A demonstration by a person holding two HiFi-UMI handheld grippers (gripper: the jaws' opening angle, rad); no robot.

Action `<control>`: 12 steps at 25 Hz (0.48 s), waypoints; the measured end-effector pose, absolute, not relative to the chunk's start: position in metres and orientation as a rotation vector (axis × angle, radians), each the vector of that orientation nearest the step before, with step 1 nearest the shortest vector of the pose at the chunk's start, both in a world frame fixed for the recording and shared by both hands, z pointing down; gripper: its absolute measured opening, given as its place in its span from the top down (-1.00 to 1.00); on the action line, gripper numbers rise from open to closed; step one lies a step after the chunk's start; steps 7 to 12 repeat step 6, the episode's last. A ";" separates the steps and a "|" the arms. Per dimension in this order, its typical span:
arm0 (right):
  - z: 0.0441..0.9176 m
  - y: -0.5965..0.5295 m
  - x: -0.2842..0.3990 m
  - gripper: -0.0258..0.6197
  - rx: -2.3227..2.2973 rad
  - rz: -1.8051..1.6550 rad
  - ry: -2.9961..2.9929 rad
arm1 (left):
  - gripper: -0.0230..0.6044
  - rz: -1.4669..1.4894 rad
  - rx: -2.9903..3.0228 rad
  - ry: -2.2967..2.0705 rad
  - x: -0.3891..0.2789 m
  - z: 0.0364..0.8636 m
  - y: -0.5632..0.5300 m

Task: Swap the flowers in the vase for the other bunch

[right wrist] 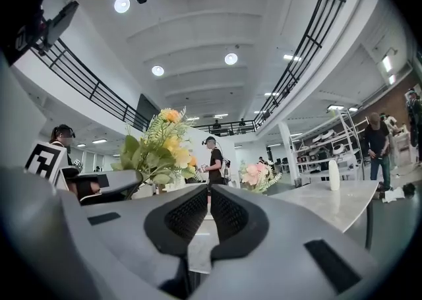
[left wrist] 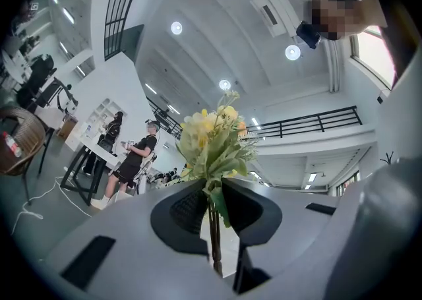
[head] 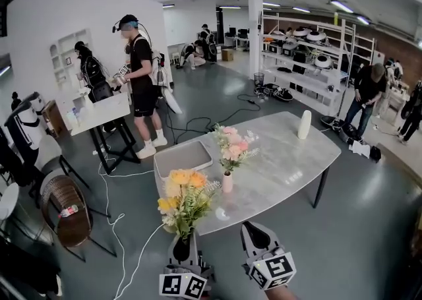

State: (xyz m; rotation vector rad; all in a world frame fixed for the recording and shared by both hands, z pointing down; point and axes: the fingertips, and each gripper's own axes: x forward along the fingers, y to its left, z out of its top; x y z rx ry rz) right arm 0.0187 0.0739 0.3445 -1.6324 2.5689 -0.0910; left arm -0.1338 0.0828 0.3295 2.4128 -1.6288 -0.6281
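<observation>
A bunch of yellow flowers (head: pixel 183 196) stands upright in my left gripper (head: pixel 182 247), which is shut on its stems just off the table's near edge. In the left gripper view the stems (left wrist: pixel 213 239) run between the pads and the blooms (left wrist: pixel 211 137) rise above them. A bunch of pink flowers (head: pixel 234 147) sits in a small pale vase (head: pixel 227 182) on the grey marble table (head: pixel 283 153), beyond both grippers. My right gripper (head: pixel 254 233) is to the right of the left one, shut and empty. The right gripper view shows the yellow bunch (right wrist: pixel 158 147) at left and the pink bunch (right wrist: pixel 257 175) ahead.
A grey tray (head: pixel 183 157) lies on the table's left part and a white cylinder (head: pixel 304 124) stands at its far right. A person (head: pixel 142 81) stands at a second table behind. A wicker chair (head: pixel 66 210) and a floor cable (head: pixel 115 226) are at left.
</observation>
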 end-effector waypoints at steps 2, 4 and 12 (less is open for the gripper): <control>0.342 0.083 0.019 0.82 -1.628 -0.090 2.572 | 0.72 -0.627 2.418 -1.639 -0.132 0.326 0.092; 0.335 0.093 0.021 0.82 -1.621 -0.084 2.575 | 0.72 -0.626 2.420 -1.649 -0.130 0.319 0.102; 0.327 0.102 0.024 0.82 -1.614 -0.074 2.580 | 0.72 -0.628 2.419 -1.653 -0.126 0.311 0.111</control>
